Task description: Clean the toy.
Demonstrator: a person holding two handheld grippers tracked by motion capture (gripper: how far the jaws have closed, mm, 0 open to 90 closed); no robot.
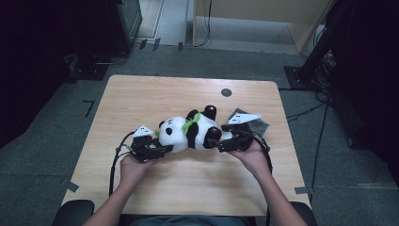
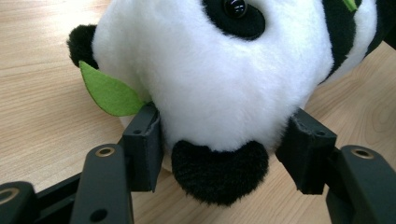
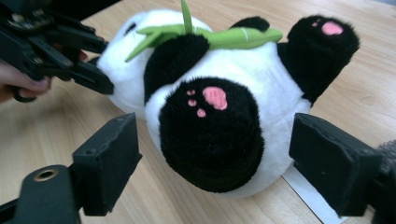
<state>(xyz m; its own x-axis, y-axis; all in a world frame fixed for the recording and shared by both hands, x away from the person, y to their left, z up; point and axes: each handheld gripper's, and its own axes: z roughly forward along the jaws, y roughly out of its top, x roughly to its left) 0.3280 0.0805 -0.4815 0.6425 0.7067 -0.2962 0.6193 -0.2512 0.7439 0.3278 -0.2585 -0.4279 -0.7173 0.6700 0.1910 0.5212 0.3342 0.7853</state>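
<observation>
Panda toy: a black-and-white plush panda lies on its back at the centre of the high view, head toward the left of the frame, feet toward the right, resting on the wooden counter.
Leaf: a green felt leaf sticks out at the left of the left gripper view, beside the panda's head.
Left gripper: the left gripper sits left of centre in the high view, held in the person's left hand; its fingers press against both sides of the panda's head, closed on it.
Right gripper: the right gripper sits right of centre in the high view, held in the right hand; its fingers stand wide on either side of a black foot with pink pads, with gaps on both sides, not touching it.
Dark item: a small dark object lies on the counter just right of the right gripper; what it is cannot be told.
</observation>
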